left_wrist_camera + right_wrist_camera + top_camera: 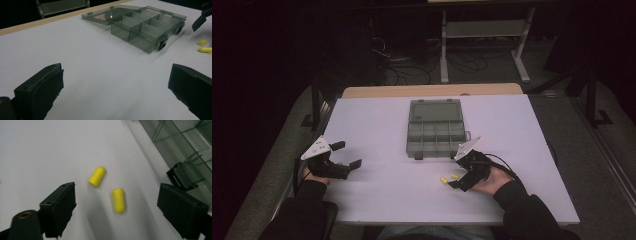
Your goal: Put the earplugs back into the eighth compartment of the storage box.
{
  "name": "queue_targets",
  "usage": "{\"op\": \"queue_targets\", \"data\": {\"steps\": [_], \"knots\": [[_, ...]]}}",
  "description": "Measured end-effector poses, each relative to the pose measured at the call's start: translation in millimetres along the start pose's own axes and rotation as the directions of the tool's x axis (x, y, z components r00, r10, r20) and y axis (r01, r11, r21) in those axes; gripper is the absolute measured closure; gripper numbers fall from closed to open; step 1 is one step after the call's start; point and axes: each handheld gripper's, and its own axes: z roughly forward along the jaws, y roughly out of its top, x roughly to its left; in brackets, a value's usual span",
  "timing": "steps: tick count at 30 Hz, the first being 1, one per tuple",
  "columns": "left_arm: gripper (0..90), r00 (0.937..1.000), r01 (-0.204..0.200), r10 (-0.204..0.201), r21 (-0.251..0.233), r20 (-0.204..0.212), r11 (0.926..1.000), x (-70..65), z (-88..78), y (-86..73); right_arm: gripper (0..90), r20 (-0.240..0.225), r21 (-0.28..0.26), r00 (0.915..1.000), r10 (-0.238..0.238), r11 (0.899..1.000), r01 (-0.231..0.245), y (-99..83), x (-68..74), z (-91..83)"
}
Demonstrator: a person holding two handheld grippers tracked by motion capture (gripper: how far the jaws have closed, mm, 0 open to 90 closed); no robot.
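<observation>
The left hand-held gripper (346, 154) is held low over the near-left part of the surface (377, 125), forearm entering from the bottom edge, jaws pointing toward the middle and spread wide apart with nothing between them. In its own view the two black jaws frame bare white surface; the box (147, 27) lies ahead and to the right of them, lid open and flat behind the compartments.

The right hand-held gripper (458, 176) is tilted down toward the surface, the hand (492, 179) cupped beneath its body and the cable looping behind. Its jaws are also wide apart and hold nothing. Two yellow plugs (97, 176) (118, 200) lie on the surface ahead of and between these jaws (neither touches a jaw), close together but apart from each other. The box (435, 129) sits just beyond and to the right of this hand-held gripper, its black latch (182, 176) near the right jaw.

The compartments look empty, though the tinted walls and dim light make this hard to confirm. The box is cut off at the right gripper view's edge. The far room is dark; only a shelf frame (484, 35) and floor cables (407, 65) can be made out.
</observation>
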Motion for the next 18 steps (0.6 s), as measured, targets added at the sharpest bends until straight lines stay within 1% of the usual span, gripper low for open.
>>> {"op": "queue_targets", "data": {"steps": [1, 2, 6, 7, 9, 10, 11, 12, 14, 17, 18], "knots": [[0.0, 1.0, 0.0, 0.0, 0.0, 0.0, 1.0, 0.0, 0.0, 0.0, 14.7, 0.0, 0.0, 1.0, 0.0, 1.0, 0.0, 0.0, 0.0, 0.0], [0.0, 1.0, 0.002, -0.002, -0.002, 0.001, 1.0, -0.1, 0.2, 0.0, 16.7, 0.001, 0.007, 1.0, -0.004, 1.0, 0.004, 0.0, -0.8, 0.8], [0.0, 1.0, 0.001, -0.001, -0.003, 0.002, 1.0, -0.2, 0.2, 0.0, 28.5, -0.019, 0.025, 0.9998, 0.005, 1.0, -0.005, -1.4, -4.4, 1.1], [0.0, 1.0, 0.003, -0.003, -0.003, 0.002, 1.0, -0.3, 0.2, 0.0, 31.3, -0.024, 0.023, 0.9997, 0.0, 1.0, 0.001, -1.7, -5.5, 1.2], [0.0, 1.0, 0.001, -0.001, -0.002, 0.002, 1.0, -0.2, 0.2, 0.0, 34.9, -0.021, 0.027, 0.9998, 0.005, 1.0, -0.004, -1.8, -6.0, 1.4], [0.0, 1.0, 0.002, -0.002, -0.002, 0.002, 1.0, -0.3, 0.2, 0.0, 38.1, -0.021, 0.028, 0.9998, 0.006, 1.0, -0.005, -1.8, -6.4, 1.7], [0.0, 1.0, 0.002, -0.002, -0.003, 0.002, 1.0, -0.4, 0.3, 0.0, 43.3, -0.024, 0.033, 0.9997, 0.002, 0.999, -0.001, -1.8, -7.3, 2.9], [0.0, 1.0, 0.001, -0.001, -0.003, 0.003, 1.0, -0.3, 0.3, 0.0, 43.3, -0.024, 0.033, 0.9997, 0.002, 0.999, -0.001, -1.8, -7.3, 2.9], [0.0, 1.0, 0.001, -0.001, -0.003, 0.002, 1.0, -0.4, 0.3, 0.0, 49.5, -0.03, 0.042, 0.9995, 0.0, 0.999, 0.001, -1.7, -7.6, 4.6], [0.0, 1.0, -0.001, 0.001, -0.003, 0.002, 1.0, -0.3, 0.3, 0.1, 56.6, -0.028, 0.054, 0.9995, -0.014, 0.998, 0.016, -1.3, -7.2, 7.2], [0.0, 1.0, -0.001, 0.001, -0.003, 0.002, 1.0, -0.3, 0.3, 0.1, 60.8, -0.026, 0.056, 0.9995, -0.016, 0.998, 0.018, -0.4, -7.0, 7.1]]}}
